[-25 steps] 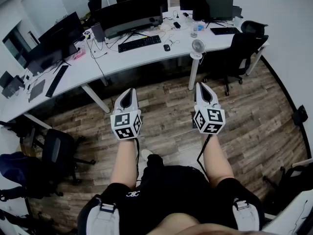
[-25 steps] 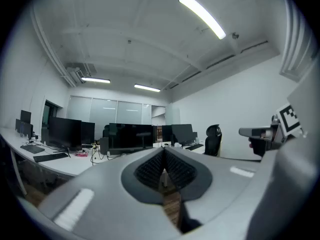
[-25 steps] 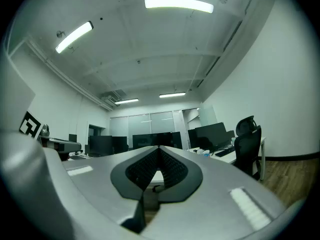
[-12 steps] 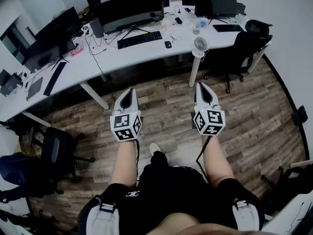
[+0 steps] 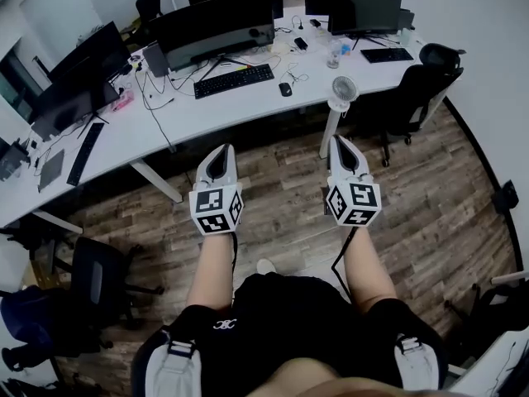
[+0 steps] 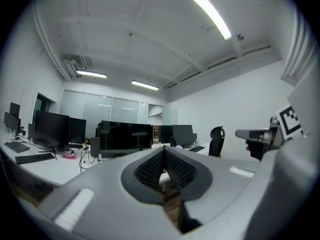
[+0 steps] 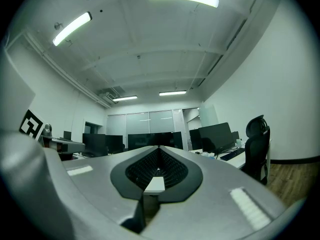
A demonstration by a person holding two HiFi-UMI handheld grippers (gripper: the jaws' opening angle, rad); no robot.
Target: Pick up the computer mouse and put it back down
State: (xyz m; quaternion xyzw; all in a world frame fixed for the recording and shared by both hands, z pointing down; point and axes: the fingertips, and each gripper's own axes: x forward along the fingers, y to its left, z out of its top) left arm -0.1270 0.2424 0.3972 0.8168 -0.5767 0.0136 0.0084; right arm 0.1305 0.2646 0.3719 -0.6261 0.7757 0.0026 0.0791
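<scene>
A small dark computer mouse [image 5: 285, 88] lies on the long white desk [image 5: 215, 106], just right of a black keyboard [image 5: 234, 80] and in front of a wide dark monitor [image 5: 211, 25]. My left gripper [image 5: 221, 150] and right gripper [image 5: 341, 143] are held side by side over the wooden floor, well short of the desk. Both are shut with nothing between their jaws. In the left gripper view the left gripper [image 6: 163, 151] points at the desks; the right gripper [image 7: 159, 151] faces the same row of monitors.
A white desk fan [image 5: 343, 90] stands at the desk's near edge. Black office chairs sit at the right [image 5: 413, 89] and lower left [image 5: 97, 271]. More monitors, keyboards and cables crowd the desk. A wooden floor [image 5: 281, 188] lies between me and the desk.
The desk and mouse have drifted slightly lower and nearer in the head view. Both grippers stay shut and side by side, the left one a little higher.
</scene>
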